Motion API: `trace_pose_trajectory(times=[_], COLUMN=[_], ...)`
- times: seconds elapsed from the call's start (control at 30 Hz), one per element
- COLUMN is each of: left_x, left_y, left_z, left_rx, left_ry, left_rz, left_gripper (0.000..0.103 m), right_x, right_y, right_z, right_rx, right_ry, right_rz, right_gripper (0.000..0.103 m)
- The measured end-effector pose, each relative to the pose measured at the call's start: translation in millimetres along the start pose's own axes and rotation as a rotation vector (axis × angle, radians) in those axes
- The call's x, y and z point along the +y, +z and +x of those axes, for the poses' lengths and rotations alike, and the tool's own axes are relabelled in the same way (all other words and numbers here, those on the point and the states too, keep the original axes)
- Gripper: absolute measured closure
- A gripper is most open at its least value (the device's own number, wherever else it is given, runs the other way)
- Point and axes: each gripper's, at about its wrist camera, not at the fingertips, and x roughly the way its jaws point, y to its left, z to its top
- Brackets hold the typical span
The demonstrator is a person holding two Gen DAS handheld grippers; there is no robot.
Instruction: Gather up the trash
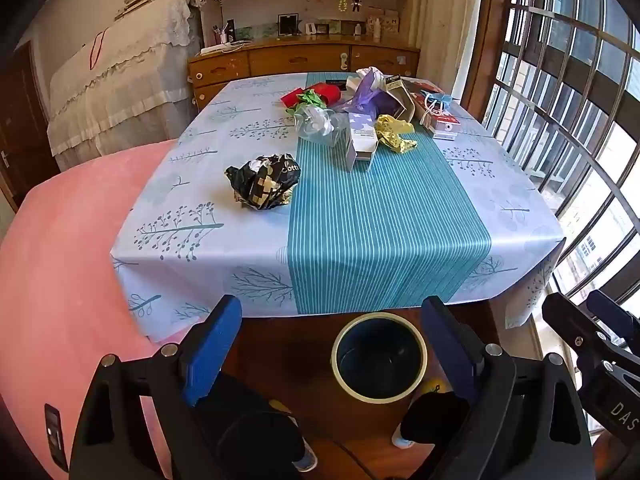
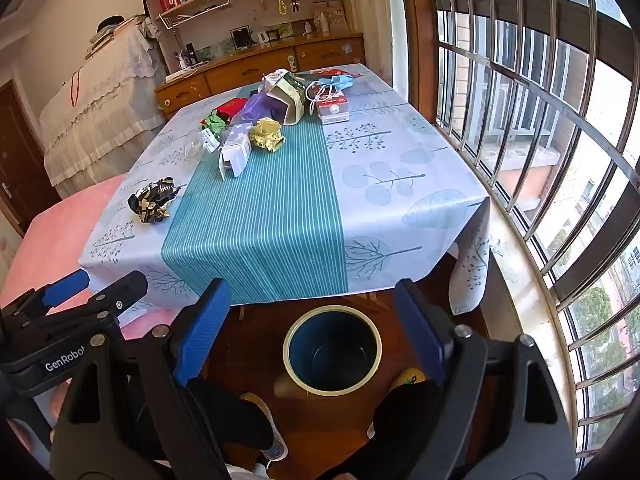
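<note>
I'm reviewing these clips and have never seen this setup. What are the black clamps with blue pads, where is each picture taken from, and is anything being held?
A person holds a two-finger gripper in each hand; each carries a fisheye camera looking along its fingers. One picture is from the left gripper, the other from the right gripper. Both stand open and hold nothing. Ahead is a table under a patterned cloth, with trash on it: a crumpled black wrapper nearest, and farther back a white carton, yellow paper and a pile of bags and boxes. On the floor below the near edge stands a bin; nothing shows inside it.
</note>
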Motion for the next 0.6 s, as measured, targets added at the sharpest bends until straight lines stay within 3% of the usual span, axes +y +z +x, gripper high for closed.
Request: trace_pose_trajectory(times=[0.6], left_x=[-7], left_y=[0], left_z=[-10], left_rx=[-0.023], left_ry=[-0.006], left_rz=[0.012], left_gripper=[0.011], right_x=[3], right_y=[0], right_z=[2], right_rx=[0.0], right_ry=[-0.003], right_rz=[-0.007], right_gripper=[0.021])
